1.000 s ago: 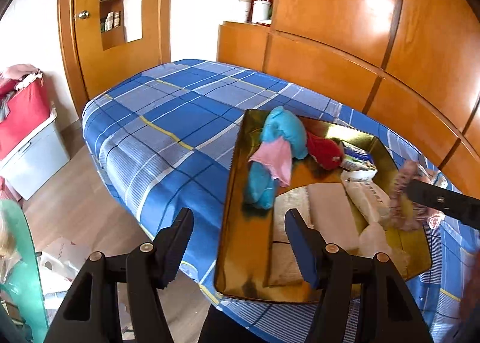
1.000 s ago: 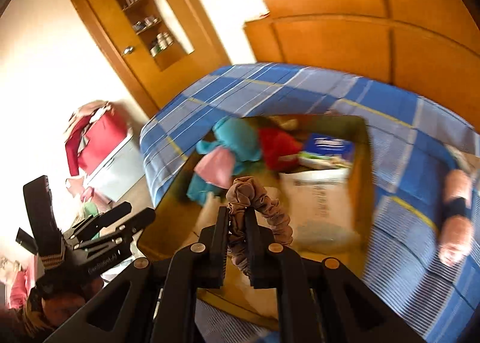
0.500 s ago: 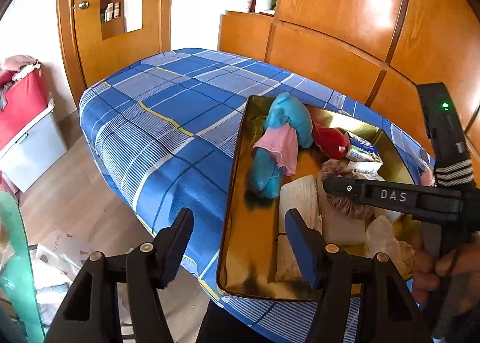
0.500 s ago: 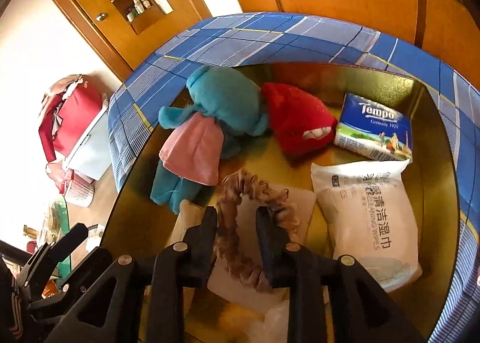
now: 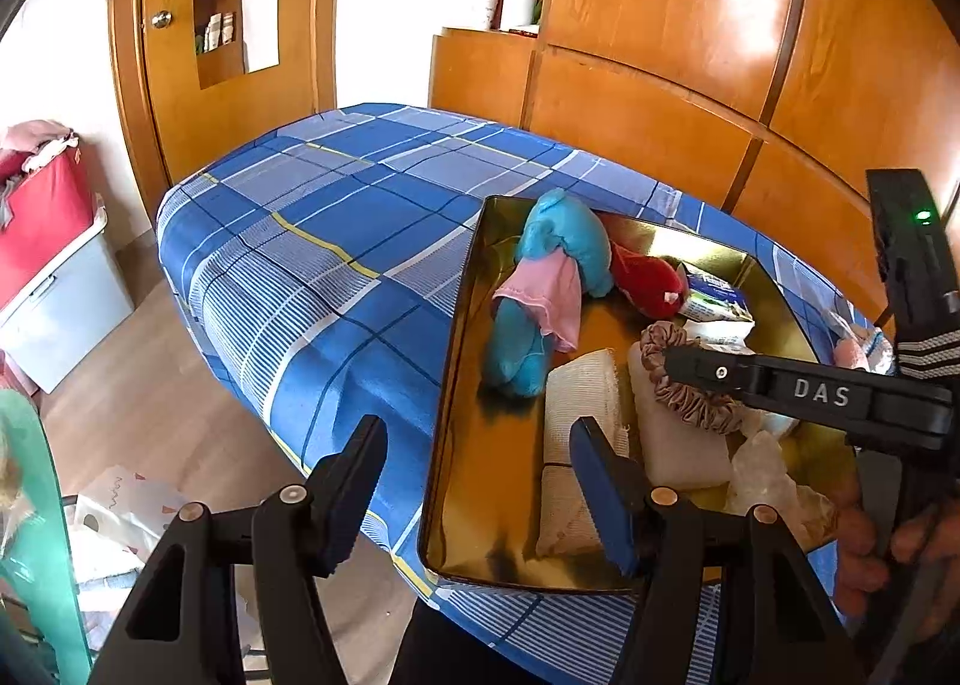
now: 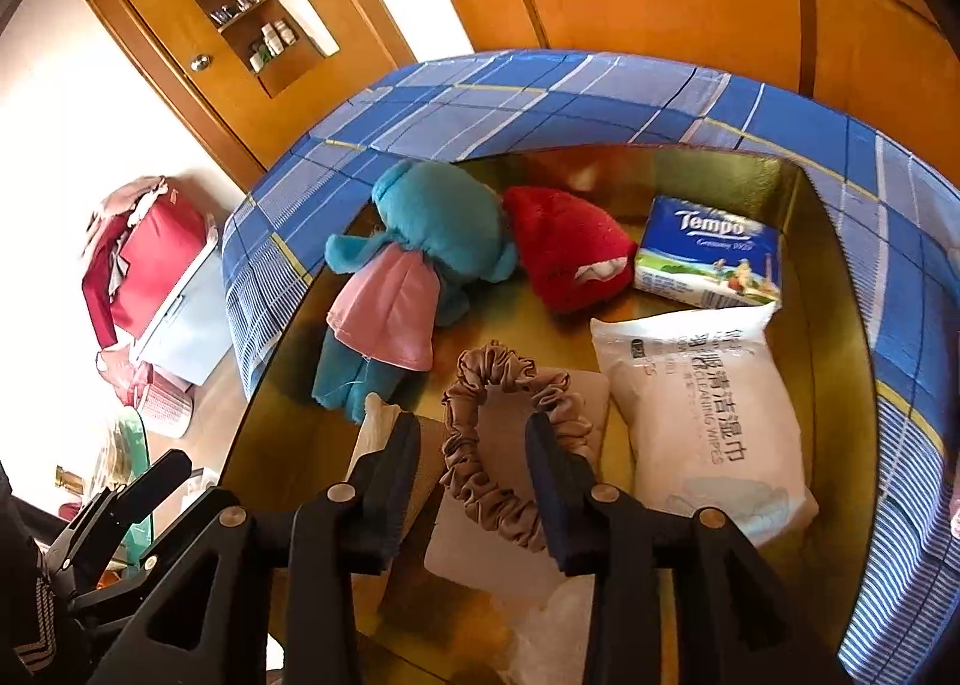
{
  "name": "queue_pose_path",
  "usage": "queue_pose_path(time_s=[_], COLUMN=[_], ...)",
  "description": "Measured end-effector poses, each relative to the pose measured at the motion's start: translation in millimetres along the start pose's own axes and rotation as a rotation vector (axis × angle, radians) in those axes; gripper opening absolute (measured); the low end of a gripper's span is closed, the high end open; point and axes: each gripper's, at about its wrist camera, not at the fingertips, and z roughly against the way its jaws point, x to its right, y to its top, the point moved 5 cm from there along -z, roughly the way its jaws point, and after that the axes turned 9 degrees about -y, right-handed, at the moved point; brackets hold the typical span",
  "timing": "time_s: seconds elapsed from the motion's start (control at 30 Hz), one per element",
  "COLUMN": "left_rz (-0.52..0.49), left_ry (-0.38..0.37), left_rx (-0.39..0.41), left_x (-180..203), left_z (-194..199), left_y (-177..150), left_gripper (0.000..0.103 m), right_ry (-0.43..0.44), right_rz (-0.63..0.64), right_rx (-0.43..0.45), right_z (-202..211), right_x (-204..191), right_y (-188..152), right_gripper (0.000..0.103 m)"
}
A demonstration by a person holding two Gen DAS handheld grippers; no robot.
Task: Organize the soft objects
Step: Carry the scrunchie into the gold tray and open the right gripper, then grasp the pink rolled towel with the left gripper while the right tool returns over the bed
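A gold tray on the bed holds a teal plush in a pink dress, a red plush, a Tempo tissue pack and a white wipes bag. A beige scrunchie lies on a pale pad in the tray. My right gripper is low over it, jaws opening, the scrunchie loose between them. My left gripper stands open and empty above the tray's near left edge.
The bed has a blue plaid cover and drops to a wooden floor on the left. A red bag on a white box stands by the door. Wooden wardrobe panels back the bed. A rolled white cloth fills the tray's front.
My right gripper came down into the tray with the scrunchie, and its jaws went from shut on it to apart. The scrunchie now rests on the pale pad. My left gripper stayed put.
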Motion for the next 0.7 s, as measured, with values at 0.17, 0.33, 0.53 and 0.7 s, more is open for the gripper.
queue_pose_path(time_s=[0.17,0.33,0.53,0.7], left_rz=[-0.010,-0.023,-0.053,-0.090], left_ry=[-0.004,-0.010,-0.014,-0.028], left_rx=[0.003,0.009,0.017,0.018], left_x=[5,11,22,37], left_z=[3,6,10,10], left_y=[-1,0,3,6], left_gripper=[0.064,0.064,0.064,0.064], right_ry=[-0.009,-0.013,-0.043,-0.098], right_rz=[-0.001,-0.015,-0.041,-0.085], right_rx=[0.057,0.107,0.171,0.214], right_z=[16,36,65,93], right_x=[1,7,30,70], right_y=[0,-1,-2,-8], right_gripper=[0.040,0.041,0.041,0.041])
